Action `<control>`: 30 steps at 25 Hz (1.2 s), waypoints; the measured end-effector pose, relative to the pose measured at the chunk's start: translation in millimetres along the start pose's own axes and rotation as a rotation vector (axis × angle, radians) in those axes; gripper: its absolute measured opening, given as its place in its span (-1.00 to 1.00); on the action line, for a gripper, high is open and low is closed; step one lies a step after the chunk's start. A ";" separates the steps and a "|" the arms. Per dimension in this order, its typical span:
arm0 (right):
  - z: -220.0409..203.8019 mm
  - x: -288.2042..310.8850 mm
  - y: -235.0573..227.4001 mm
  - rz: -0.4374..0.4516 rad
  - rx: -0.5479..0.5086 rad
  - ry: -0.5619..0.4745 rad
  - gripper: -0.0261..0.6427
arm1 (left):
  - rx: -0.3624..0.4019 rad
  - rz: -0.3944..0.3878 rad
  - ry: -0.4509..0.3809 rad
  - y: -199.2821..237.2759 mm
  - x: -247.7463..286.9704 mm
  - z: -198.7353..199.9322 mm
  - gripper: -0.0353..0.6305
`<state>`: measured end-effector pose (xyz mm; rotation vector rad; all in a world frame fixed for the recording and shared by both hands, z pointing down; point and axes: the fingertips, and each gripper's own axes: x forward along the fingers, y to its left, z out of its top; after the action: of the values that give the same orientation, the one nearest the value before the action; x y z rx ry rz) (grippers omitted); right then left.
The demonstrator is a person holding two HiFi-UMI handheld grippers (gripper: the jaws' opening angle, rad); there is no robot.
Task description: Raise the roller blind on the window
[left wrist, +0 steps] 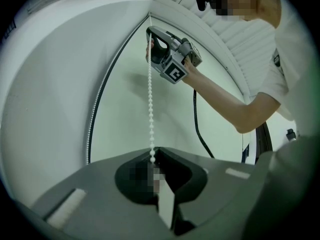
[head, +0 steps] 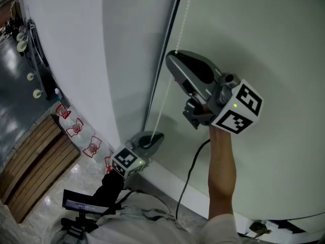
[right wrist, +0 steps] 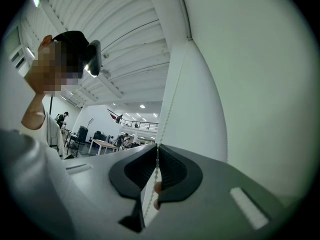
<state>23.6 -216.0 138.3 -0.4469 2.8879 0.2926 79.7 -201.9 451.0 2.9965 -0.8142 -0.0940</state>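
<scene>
Two grippers are on the one white bead chain (head: 164, 93), and that is about as much progress as I can vouch for. In the head view, the right gripper (head: 175, 58) is pinched on the chain high up. The left gripper (head: 152, 139) is pinched on it lower down, with a straight run of beads between them. Just left of the chain runs a dark line (head: 168, 34) — whether it is the chain's other run or an edge, I cannot tell. To the right of the chain the roller blind (head: 264, 29) hangs as a pale, unbroken sheet. No bare glass shows beside the chain anywhere, down to the white ledge (head: 167, 177) below it.

In the left gripper view, the jaws are pressed together with the chain nipped at their tips. The beads rise straight from them to the right gripper above, held up by a person's bare arm (left wrist: 225, 101).

In the right gripper view, the jaws are closed on the chain here too, beads trapped between the ribbed pads. The chain climbs on above them toward the top of the blind.

My reading — the hold for a pull is made, but the blind looks to be down. Nearly all the raising is left: pulls on the chain until the window is uncovered.
</scene>
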 end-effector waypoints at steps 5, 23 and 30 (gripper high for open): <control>-26.0 -1.2 2.3 -0.012 0.011 0.038 -0.88 | -0.005 0.004 0.001 1.1 -0.5 -0.6 -0.90; -177.5 -29.0 38.9 -0.037 0.136 0.262 -0.88 | -0.053 0.018 0.024 3.3 -0.9 -15.2 -0.90; -231.2 -34.4 53.8 -0.051 0.180 0.348 -0.88 | -0.072 0.031 0.030 9.2 -4.6 -19.5 -0.90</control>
<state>-0.7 -208.3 376.8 -0.5899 3.1925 -0.0618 72.4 -207.1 471.2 2.9098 -0.8356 -0.0751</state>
